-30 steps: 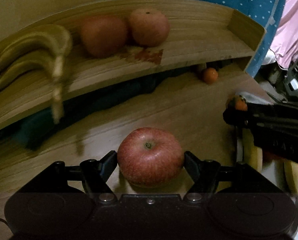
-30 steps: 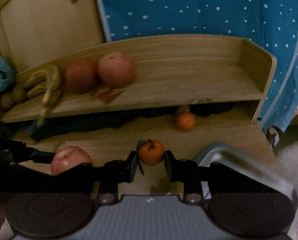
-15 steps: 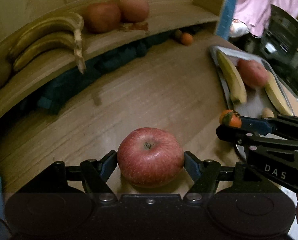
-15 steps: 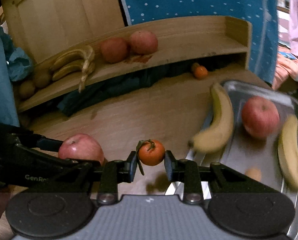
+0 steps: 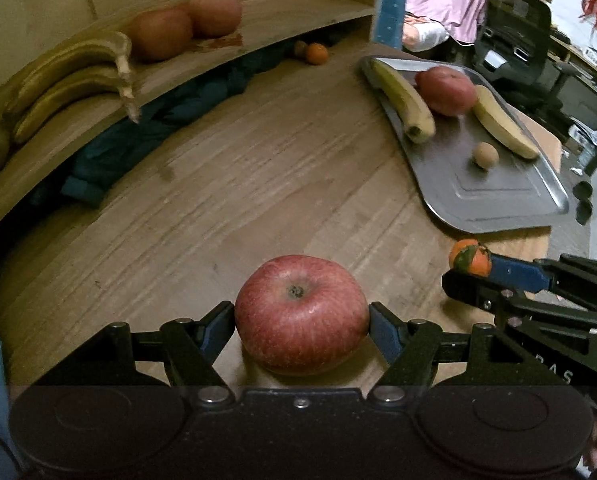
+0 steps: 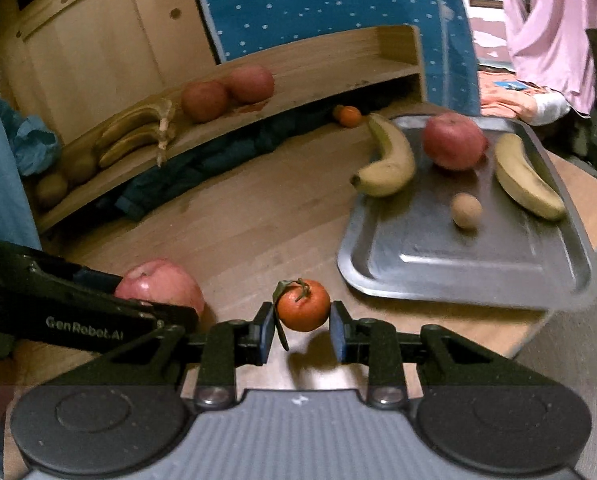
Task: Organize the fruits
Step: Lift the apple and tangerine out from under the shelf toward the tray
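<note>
1. The left claw (image 5: pixel 301 320) pinches a red apple (image 5: pixel 301 314) between its blue pads, stem end up, above the wooden table (image 5: pixel 226 208); the grip is the same as 1 second ago.
2. The right claw (image 6: pixel 303 326) is pressed onto a small tangerine (image 6: pixel 303 310) with a green leaf, held over the table's near edge, unchanged from the earlier frames.
3. What differs is the view: 1 second ago the wooden shelf (image 5: pixel 258 28) filled both cameras; now it sits farther back and to the left.
4. A metal tray (image 6: pixel 458 276), only partly seen before, now lies in full view to the right of both claws.
5. On the tray rest 2 bananas (image 6: pixel 390 160), 1 apple (image 6: pixel 454 142) and 1 small brown fruit (image 6: pixel 466 210).
6. On the shelf lie 2 apples (image 6: pixel 226 94) beside a bunch of bananas (image 6: pixel 138 132); another tangerine (image 6: pixel 349 116) sits on the table under the shelf.
7. The 2 claws are near each other, side by side and apart.
</note>
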`<move>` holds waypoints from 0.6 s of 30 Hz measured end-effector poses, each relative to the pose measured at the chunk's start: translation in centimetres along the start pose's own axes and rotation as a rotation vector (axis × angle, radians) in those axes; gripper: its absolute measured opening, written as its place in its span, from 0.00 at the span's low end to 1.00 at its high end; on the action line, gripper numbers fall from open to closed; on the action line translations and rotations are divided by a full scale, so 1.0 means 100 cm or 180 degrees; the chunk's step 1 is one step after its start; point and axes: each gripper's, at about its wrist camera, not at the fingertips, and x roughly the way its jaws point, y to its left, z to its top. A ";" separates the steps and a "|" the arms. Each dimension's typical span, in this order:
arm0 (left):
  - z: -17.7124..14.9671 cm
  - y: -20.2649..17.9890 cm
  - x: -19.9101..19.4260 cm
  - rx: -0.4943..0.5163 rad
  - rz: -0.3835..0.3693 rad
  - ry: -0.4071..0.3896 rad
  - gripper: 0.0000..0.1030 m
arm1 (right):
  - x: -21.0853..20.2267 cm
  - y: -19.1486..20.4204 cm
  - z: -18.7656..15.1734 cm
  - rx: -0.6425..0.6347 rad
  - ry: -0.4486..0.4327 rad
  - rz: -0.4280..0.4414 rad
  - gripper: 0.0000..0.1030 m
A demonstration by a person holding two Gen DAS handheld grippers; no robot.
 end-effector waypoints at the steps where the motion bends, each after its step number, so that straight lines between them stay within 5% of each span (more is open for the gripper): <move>1: -0.001 -0.001 -0.001 0.0009 -0.0020 0.0001 0.71 | -0.003 -0.001 -0.003 0.0022 0.0002 -0.0016 0.32; 18: 0.011 -0.021 0.007 -0.0103 0.0036 0.0090 0.71 | -0.007 -0.027 -0.014 0.0118 -0.0050 0.0090 0.32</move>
